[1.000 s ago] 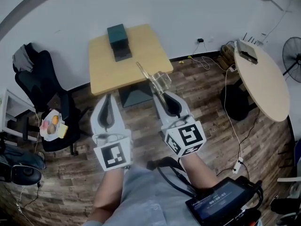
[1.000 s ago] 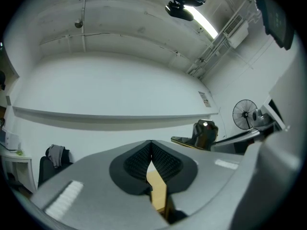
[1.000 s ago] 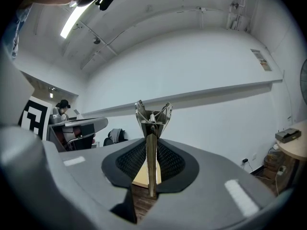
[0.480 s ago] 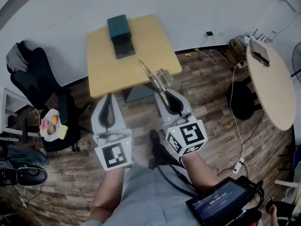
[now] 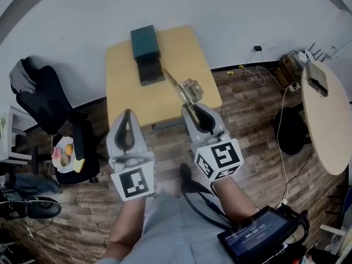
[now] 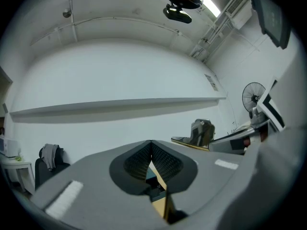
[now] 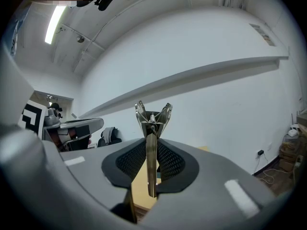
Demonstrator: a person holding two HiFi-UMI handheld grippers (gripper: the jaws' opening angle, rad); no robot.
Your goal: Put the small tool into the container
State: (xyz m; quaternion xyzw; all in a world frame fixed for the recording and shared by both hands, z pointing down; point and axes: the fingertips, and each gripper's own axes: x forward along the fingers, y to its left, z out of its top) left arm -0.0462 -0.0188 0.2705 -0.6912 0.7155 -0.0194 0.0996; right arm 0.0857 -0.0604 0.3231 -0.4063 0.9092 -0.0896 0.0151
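The small tool [image 7: 152, 128] is a thin strip of bright metal with a forked head. I judge it light and stiff, but smooth, so it can slip or turn if the grip is weak. The flat shank is the best place to hold it, and the right gripper [image 7: 152, 145] has it there: its fingers [image 7: 129, 162] are closed on the strip from both sides, and the forked head stands out past their tips. In the head view the tool [image 5: 188, 92] points away from the person, and its head is above the near right edge of the worktop [image 5: 176, 54]. The left gripper [image 6: 151, 145] carries nothing; its fingers [image 6: 136, 161] are pressed together at the tips. It hangs beside the right one, short of the worktop. The dark green box [image 5: 144, 42], which I take for the container, stands at the far side of the worktop. A darker flat part [image 5: 151, 71] lies just in front of it; I cannot tell if this is a lid or a tray. The worktop is pale wood, smooth and almost bare, so a dropped tool may slide on it. Around it is a wooden floor [image 5: 253, 120] with cables [image 5: 283, 147], a black office chair [image 5: 49, 103] on the left, a round table [image 5: 324, 125] on the right, and a white wall [image 5: 82, 15] behind.
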